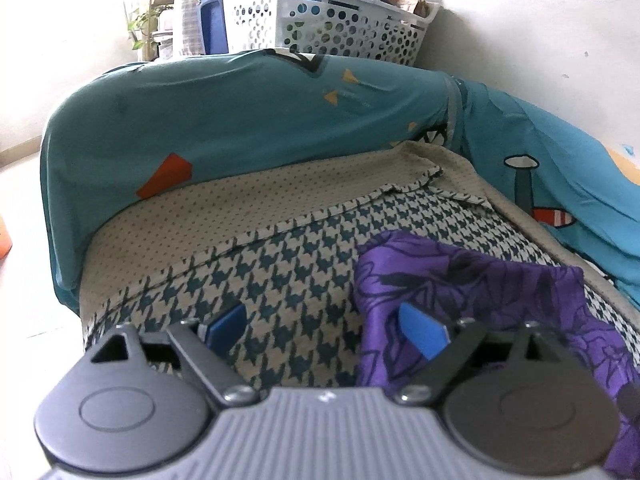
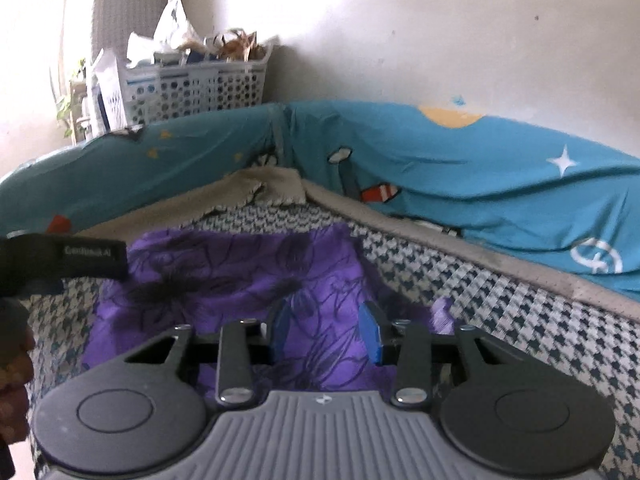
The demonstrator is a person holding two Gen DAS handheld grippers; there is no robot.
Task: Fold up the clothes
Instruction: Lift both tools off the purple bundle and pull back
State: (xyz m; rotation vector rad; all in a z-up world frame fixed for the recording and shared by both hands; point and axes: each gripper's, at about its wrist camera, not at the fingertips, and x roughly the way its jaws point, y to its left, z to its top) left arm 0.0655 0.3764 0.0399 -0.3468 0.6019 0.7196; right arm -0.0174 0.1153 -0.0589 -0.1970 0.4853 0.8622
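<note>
**Two grippers low over the purple cloth**

Both sets of jaws stand released, nothing between them. On the left gripper [image 1: 326,330] the blue fingers are spread wide: the one at 9 o'clock sits over the houndstooth cover [image 1: 280,276], the one at 3 o'clock [image 1: 424,334] lies against the edge of the purple cloth [image 1: 472,284]. So the left tool straddles the cloth's left border, half on, half off.

Over to the right gripper [image 2: 326,330]: jaws parted here too, narrower, and both blue fingers [image 2: 370,334] hang right above the purple cloth [image 2: 240,280], which fills the middle of this view with its dark flower lines. Whether the tips touch the fabric, I cannot tell.

Out from the jaws now. The cloth lies rumpled on the houndstooth cover [image 2: 520,320], with a corner poking up at 2 o'clock of the right gripper. At 9 o'clock in the right view, the body of the left gripper [image 2: 60,260] comes in, with a hand [image 2: 14,360] just below it.

Further out, at 12 o'clock, a dotted beige sheet [image 1: 240,208] borders the houndstooth, then a teal printed sheet [image 1: 240,116] rises like a wall. Behind that, a white perforated basket [image 1: 340,24] full of odds and ends stands against the pale wall [image 2: 440,40].
</note>
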